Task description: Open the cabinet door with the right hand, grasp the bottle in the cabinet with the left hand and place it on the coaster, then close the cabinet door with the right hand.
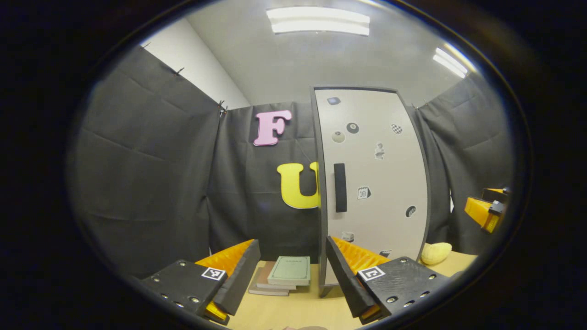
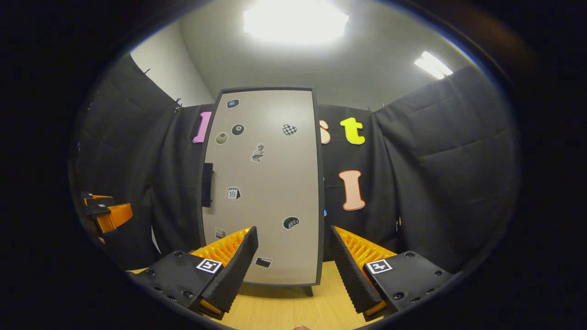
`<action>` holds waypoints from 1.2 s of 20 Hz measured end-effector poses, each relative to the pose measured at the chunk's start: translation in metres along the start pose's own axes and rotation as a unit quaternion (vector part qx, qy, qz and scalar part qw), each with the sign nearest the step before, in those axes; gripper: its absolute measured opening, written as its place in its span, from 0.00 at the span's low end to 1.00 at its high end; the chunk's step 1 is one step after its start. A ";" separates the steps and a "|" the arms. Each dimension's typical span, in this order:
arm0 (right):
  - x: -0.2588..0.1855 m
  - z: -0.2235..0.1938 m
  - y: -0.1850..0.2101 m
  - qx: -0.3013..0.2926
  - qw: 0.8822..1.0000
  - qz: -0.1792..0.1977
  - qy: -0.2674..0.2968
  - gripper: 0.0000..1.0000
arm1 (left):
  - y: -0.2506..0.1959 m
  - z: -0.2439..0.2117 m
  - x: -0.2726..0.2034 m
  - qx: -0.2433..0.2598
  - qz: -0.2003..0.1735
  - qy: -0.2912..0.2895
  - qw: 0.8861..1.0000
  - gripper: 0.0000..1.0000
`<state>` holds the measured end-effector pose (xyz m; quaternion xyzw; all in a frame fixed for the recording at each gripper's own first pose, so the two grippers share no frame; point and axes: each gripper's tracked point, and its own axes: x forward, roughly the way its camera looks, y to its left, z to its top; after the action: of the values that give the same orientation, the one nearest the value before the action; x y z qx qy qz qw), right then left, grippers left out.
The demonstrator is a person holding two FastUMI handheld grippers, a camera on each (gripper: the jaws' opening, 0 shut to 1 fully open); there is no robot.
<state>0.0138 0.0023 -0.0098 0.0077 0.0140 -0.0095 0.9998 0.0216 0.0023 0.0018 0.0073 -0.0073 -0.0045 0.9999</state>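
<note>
Left gripper view: left gripper (image 1: 292,268) spread wide, nothing between the fingers, hovering over the wooden bench (image 1: 293,311). Cabinet door (image 1: 373,183) closed, upright on the bench straight ahead, dotted with stickers, black handle (image 1: 340,187) near its left edge. Stack of books (image 1: 284,275) lying on the bench left of the cabinet, yellow soft object (image 1: 435,253) to its right. Right gripper view: right gripper (image 2: 293,263) likewise wide apart and empty, facing the door, well apart from the handle. Bottle hidden behind the shut door. Other gripper visible at far left edge.
</note>
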 end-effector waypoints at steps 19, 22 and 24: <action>0.063 0.040 0.057 0.009 0.997 0.070 -0.012 0.97 | 0.070 0.008 -0.018 0.018 0.066 -0.005 0.998 0.89; 0.073 0.051 0.075 0.014 0.996 0.085 -0.019 0.98 | 0.093 0.010 -0.026 0.024 0.087 -0.006 0.996 0.89; 0.081 0.058 0.087 0.016 0.995 0.094 -0.022 0.98 | 0.108 0.011 -0.033 0.026 0.101 -0.006 0.995 0.89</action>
<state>0.0979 0.0871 0.0469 0.0246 -0.0093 0.0838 0.9961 -0.0110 0.1100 0.0135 0.0324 -0.0136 0.0964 0.9947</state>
